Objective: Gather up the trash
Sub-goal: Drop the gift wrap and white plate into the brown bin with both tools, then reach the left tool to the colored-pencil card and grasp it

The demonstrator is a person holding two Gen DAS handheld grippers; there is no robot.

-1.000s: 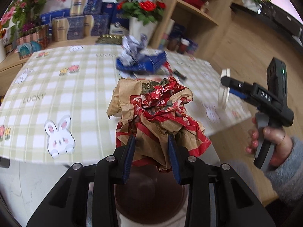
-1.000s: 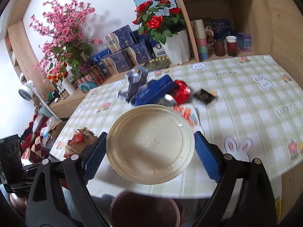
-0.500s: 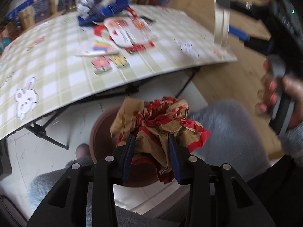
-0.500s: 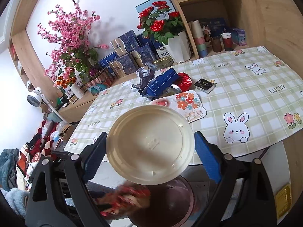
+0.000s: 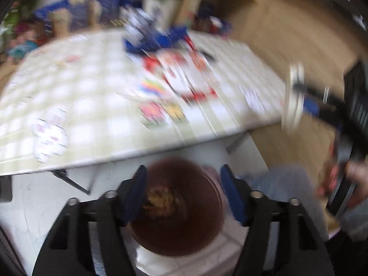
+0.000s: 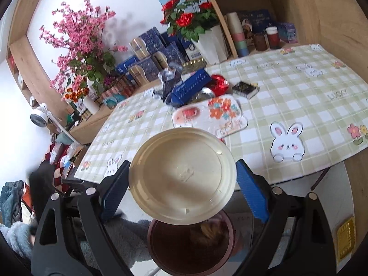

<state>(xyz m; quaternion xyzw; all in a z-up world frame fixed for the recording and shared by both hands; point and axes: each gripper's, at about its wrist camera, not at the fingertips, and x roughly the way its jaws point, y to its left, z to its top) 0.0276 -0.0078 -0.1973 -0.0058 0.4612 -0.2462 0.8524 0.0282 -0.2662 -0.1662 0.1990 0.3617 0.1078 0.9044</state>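
Left gripper (image 5: 184, 192) hangs spread wide and empty above the brown bin (image 5: 177, 209), where the crumpled wrapper (image 5: 161, 199) lies inside, while the right gripper (image 6: 181, 189) clamps a cream lid (image 6: 181, 176) over that bin.

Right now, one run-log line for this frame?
left gripper: open, over bin | wrapper: in bin | right gripper: shut on lid, above bin | table: trash left

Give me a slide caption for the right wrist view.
Right tongs grip a round cream lid above the brown bin, crumpled wrapper inside.
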